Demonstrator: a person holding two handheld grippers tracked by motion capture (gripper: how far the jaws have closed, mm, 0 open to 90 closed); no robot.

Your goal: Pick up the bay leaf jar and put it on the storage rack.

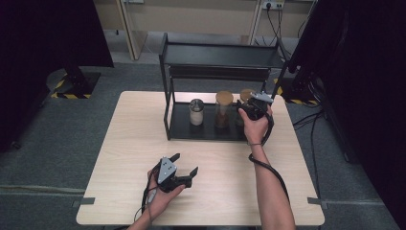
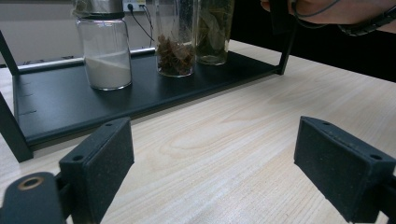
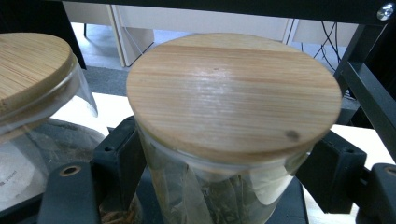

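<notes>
Resting low in the frame of the high view, the left gripper (image 1: pixel 183 169) sits on the tabletop (image 1: pixel 129 143) with its fingers (image 2: pixel 100 163) wide apart and nothing between them. Farther up, right of centre, the right gripper (image 1: pixel 252 106) reaches into the rack (image 1: pixel 210 129), its fingers (image 3: pixel 119 154) set on either side of the leaf jar (image 3: pixel 224 186) just under its wooden lid (image 3: pixel 233 93), touching the glass. Left of it on the rack's lower shelf stand a spice jar (image 1: pixel 223 110) and a powder jar (image 1: pixel 196 111).
</notes>
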